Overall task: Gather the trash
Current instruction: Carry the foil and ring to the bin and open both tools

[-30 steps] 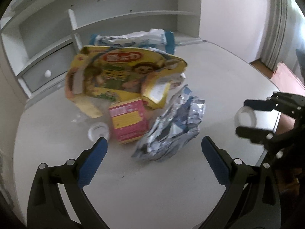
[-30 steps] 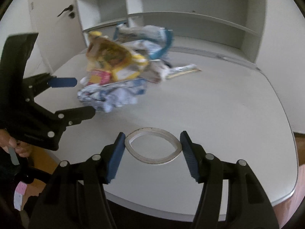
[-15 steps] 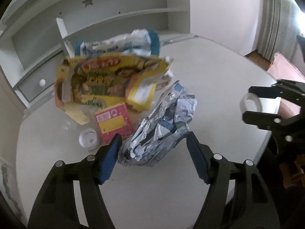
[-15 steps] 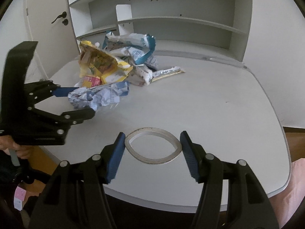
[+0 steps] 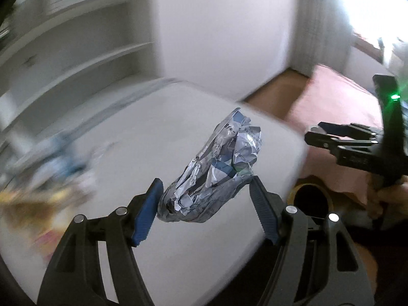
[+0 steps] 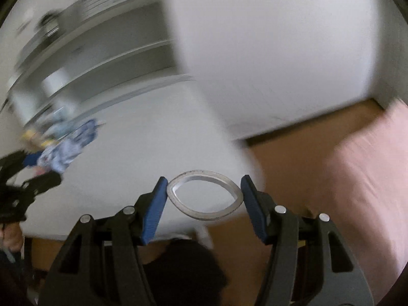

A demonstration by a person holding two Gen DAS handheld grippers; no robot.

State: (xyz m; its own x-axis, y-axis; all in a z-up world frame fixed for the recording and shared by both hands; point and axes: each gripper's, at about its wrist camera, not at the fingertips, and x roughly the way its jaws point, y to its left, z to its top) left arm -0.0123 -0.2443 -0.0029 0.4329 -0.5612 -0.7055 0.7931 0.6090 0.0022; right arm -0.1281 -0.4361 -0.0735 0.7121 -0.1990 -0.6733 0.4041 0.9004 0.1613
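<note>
Both hands carry loads and the background is smeared with blur. The left gripper (image 5: 205, 205) has its blue pads clamped on a crumpled foil wrapper (image 5: 216, 168), pinched at its lower, narrower end, with most of the bag standing up and forward beyond the pads, clear of the white table (image 5: 142, 132). The right gripper (image 6: 204, 200) grips a thin white ring (image 6: 204, 194), squeezed into an eye shape between its pads, hanging over the table's near corner with wooden floor (image 6: 288, 163) beyond.

Below the left gripper's right finger sits a round dark opening with a tan rim, probably the bin (image 5: 309, 200); that looks like the destination, though only part of it shows.

Now the risks. The wrapper is slick, springy foil held by one end: a quick swing could let it slide out or unfold and snag the table edge, landing on the floor short of the bin. The ring is bowed under pressure; squeeze harder and it may kink or pop sideways out of the pads, ease off and it drops and rolls. Both hands are converging on one small opening, so the two grippers could knock each other. The rest of the litter pile (image 5: 48, 178) lies at the far left of the table, too blurred to sort, and still needs collecting
</note>
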